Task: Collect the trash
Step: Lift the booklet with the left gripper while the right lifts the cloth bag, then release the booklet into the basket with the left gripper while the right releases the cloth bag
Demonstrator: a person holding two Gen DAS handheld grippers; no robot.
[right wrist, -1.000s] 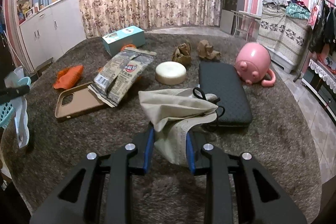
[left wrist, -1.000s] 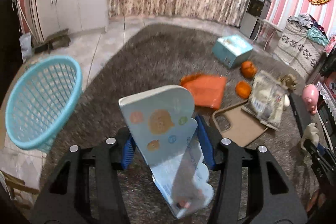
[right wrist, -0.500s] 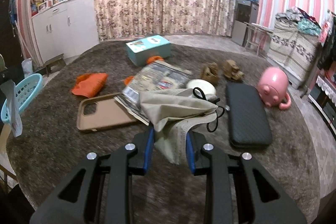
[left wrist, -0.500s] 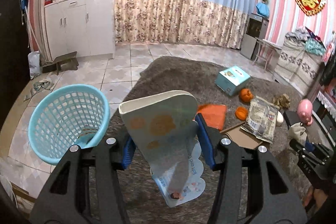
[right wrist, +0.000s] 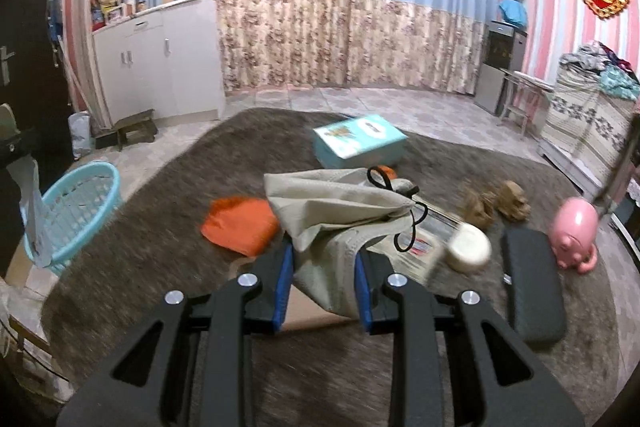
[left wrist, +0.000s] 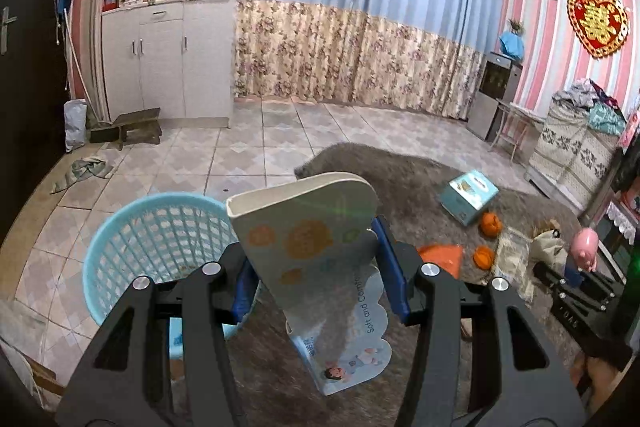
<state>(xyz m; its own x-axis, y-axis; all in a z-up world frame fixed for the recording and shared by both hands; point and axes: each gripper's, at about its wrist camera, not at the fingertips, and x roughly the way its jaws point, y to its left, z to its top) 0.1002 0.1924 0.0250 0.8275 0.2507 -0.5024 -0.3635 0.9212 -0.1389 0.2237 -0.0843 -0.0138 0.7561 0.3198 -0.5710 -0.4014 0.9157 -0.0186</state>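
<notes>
My left gripper (left wrist: 316, 273) is shut on a flattened light blue tissue carton (left wrist: 316, 259) printed with orange cartoon shapes; its lower flap hangs down. Just left and below stands the light blue mesh basket (left wrist: 132, 251) on the tiled floor, beside the rug's edge; it also shows at the left as the basket (right wrist: 76, 203). My right gripper (right wrist: 324, 285) is shut on a beige drawstring cloth bag (right wrist: 344, 211) with a black cord, lifted over the grey rug (right wrist: 160, 239). The right gripper appears low at the right of the left wrist view, dark and partly cut off.
On the rug lie an orange cloth (right wrist: 240, 225), a teal tissue box (right wrist: 358, 141), orange peels (left wrist: 490, 223), a crinkled wrapper (right wrist: 424, 247), a white round lid (right wrist: 468, 247), a black case (right wrist: 532, 283), brown scraps (right wrist: 496, 205) and a pink pig figure (right wrist: 574, 231). A white cupboard (left wrist: 168, 55) stands behind.
Both grippers rose and swung left with their loads. The basket has come nearer the middle of the left wrist view; the rug's clutter has slid right and shrunk.
</notes>
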